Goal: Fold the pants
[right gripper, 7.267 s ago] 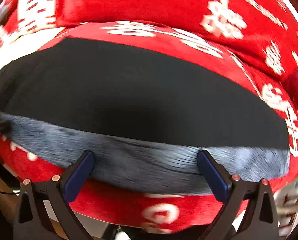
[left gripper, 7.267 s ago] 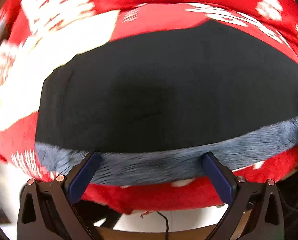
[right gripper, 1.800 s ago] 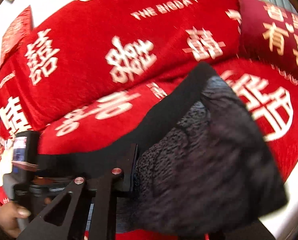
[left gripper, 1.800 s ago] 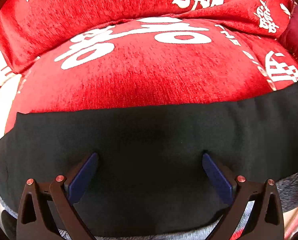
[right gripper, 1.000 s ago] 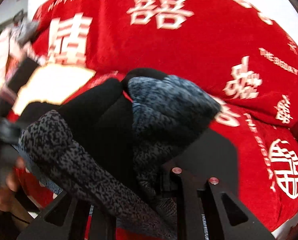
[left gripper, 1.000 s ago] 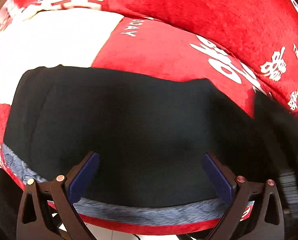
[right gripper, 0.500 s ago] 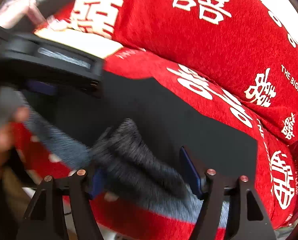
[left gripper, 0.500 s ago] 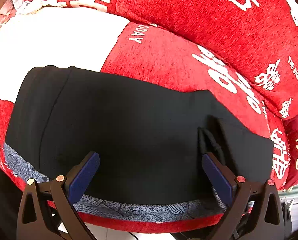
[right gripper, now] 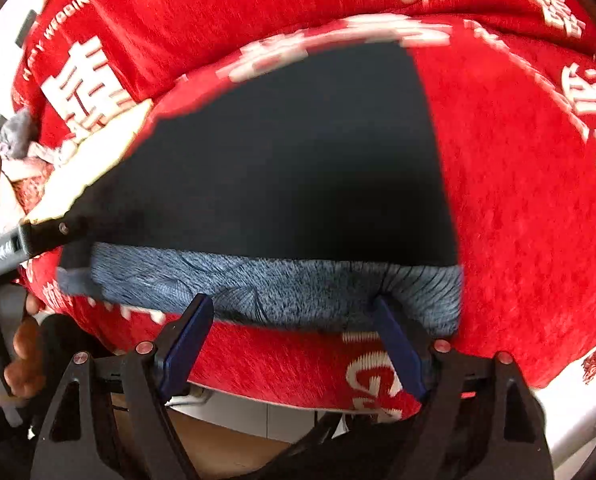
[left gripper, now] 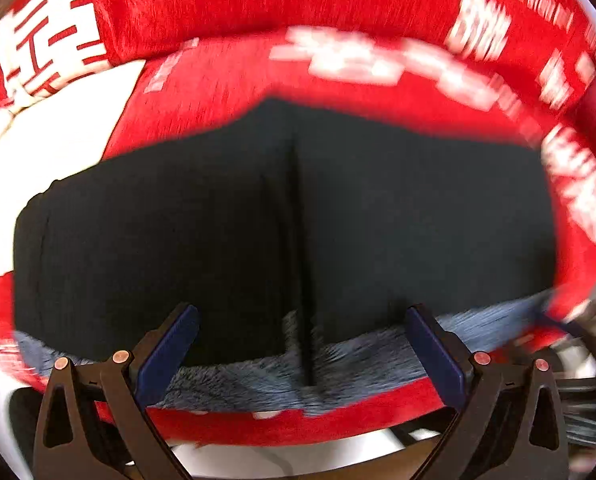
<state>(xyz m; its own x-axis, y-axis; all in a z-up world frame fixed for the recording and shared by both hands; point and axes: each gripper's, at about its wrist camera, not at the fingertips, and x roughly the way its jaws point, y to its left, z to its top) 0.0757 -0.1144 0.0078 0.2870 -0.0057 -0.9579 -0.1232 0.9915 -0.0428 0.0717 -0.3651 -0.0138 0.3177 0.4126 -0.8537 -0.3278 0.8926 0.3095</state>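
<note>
Since a second ago your right gripper (right gripper: 290,340) has dropped the end it carried; its jaws are opening, empty. Left gripper (left gripper: 301,356) jaws wide, empty. Pants (right gripper: 298,168) lie doubled on the red sofa (right gripper: 529,208), fold at 3 o'clock; another fold likely remains.

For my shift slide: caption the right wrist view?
Right claw opening, empty, above folded black pants with grey lining on red sofa.
</note>
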